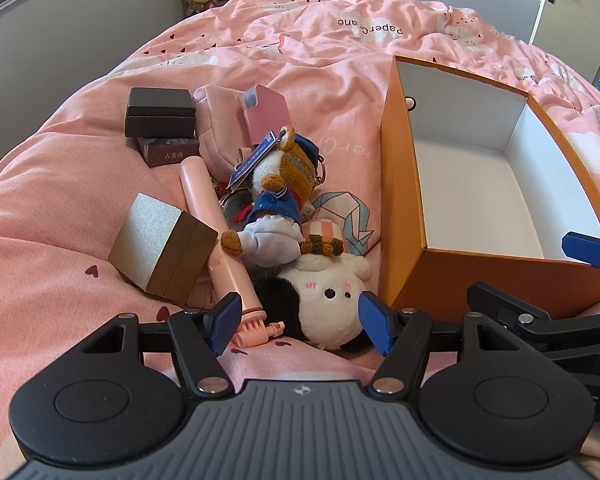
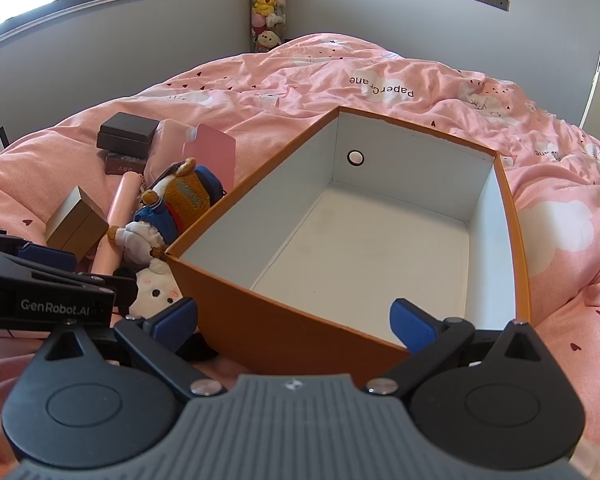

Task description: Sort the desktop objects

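Hovering with left gripper [image 1: 300, 322] spread wide over the white plush toy [image 1: 328, 300], holding nothing; poising right gripper [image 2: 296, 326], equally wide and empty, over orange box [image 2: 284, 332].

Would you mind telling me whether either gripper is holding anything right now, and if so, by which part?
Nothing is held. The left gripper is open above the white plush, and the right gripper is open over the orange box.

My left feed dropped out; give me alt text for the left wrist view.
The open left gripper hovers over a black-and-white plush at the near end of a toy pile on a pink duvet. An empty orange box stands to the right.
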